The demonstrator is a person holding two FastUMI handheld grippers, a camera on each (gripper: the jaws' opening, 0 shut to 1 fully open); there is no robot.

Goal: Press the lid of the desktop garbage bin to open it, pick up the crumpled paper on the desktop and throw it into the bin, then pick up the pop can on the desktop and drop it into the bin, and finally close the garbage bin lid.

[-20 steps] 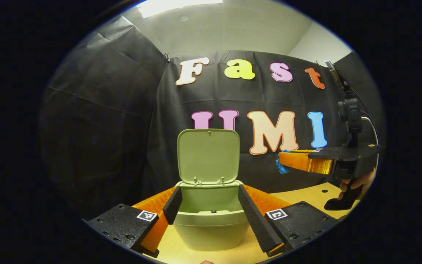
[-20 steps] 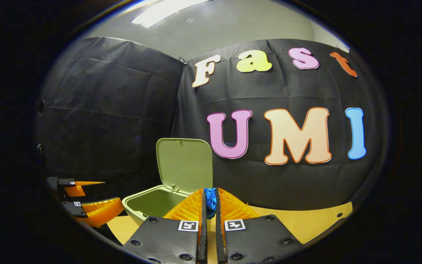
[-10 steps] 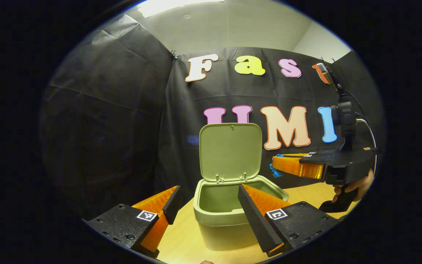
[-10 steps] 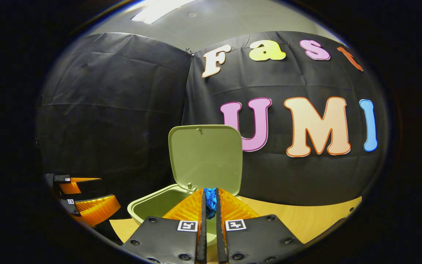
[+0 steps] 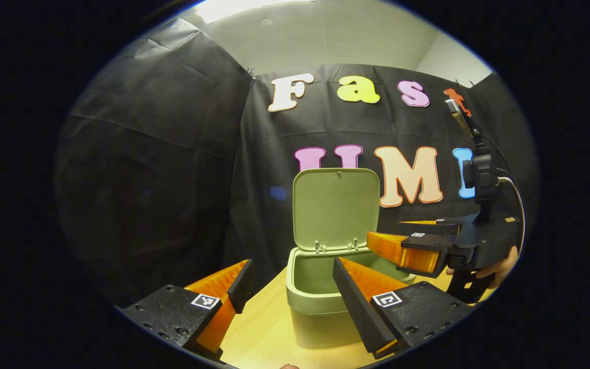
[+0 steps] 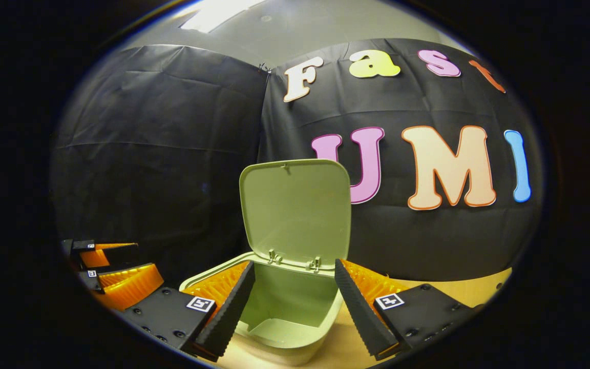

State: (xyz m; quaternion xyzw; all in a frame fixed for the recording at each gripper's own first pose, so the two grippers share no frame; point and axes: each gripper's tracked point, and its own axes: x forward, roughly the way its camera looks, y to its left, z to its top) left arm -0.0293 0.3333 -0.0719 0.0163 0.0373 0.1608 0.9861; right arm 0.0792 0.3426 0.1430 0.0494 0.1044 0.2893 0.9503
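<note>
Black-draped booth, pale wooden desktop, green garbage bin standing on it with lid hinged upright and mouth open. Judged mid-drop over the bin: best to keep right gripper centred above the opening, clear of the lid, before fetching the next item. Right jaws wide apart, nothing between them; left gripper likewise spread and empty, beside the bin; crumpled paper and can unsighted.

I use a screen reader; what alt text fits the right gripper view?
The right gripper, fingers spread open and empty, hangs over the open green bin, whose lid stands upright behind. The left gripper shows at far left, above the wooden table.
</note>
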